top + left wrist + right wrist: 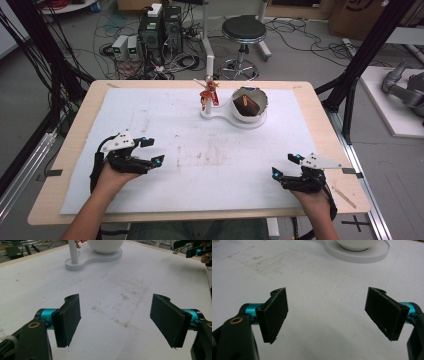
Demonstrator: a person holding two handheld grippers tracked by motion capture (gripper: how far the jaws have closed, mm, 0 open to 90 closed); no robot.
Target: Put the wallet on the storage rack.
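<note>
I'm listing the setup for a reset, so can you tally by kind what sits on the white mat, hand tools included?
Bowl, white, with a brown thing inside: 1
White stand under the bowl, with a post: 1
Small red and orange figure on the post: 1
Tools, left tool and right tool, both open and empty: 2
Total: 5

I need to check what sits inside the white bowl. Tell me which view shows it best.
The high view: it looks down into the white bowl and shows a brown lump inside. The left gripper view catches just the bowl's outer underside on its white base; the right gripper view, its lower edge at the frame's top.
</note>
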